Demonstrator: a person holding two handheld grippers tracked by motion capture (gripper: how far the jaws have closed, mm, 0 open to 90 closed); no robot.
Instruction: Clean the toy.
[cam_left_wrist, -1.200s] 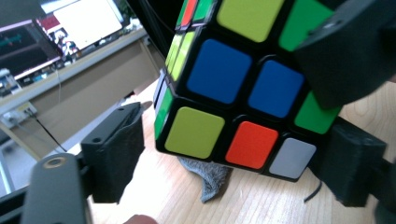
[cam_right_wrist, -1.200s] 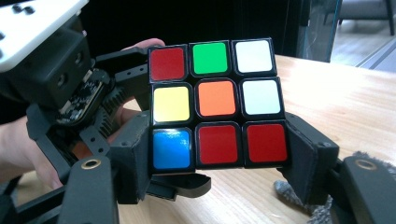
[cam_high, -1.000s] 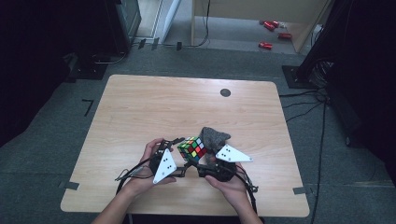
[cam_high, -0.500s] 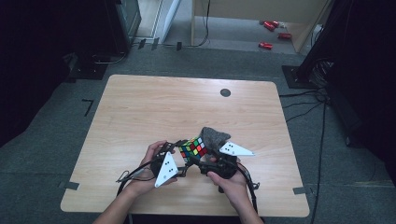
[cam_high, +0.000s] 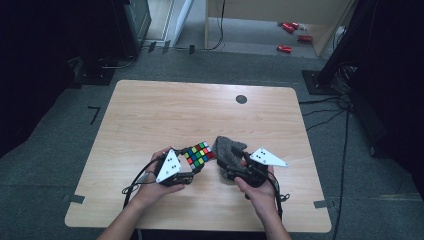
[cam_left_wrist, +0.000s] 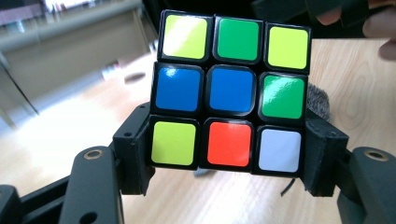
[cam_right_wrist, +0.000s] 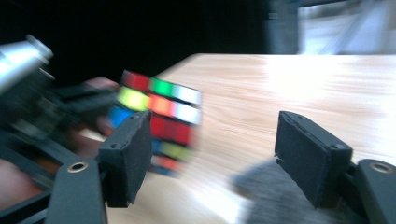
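The left gripper (cam_left_wrist: 226, 154) clamps the multicoloured plastic puzzle cube (cam_left_wrist: 231, 91) by its bottom row, above the light wooden table (cam_high: 165, 112). The right gripper (cam_right_wrist: 215, 154) is spread open beside the cube, over a grey fuzzy cloth (cam_high: 229, 149).

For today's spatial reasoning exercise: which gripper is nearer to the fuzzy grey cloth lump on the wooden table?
Right. The right gripper hangs open just over the fuzzy grey cloth lump; the left gripper, beside it, is shut on the multicoloured puzzle cube.
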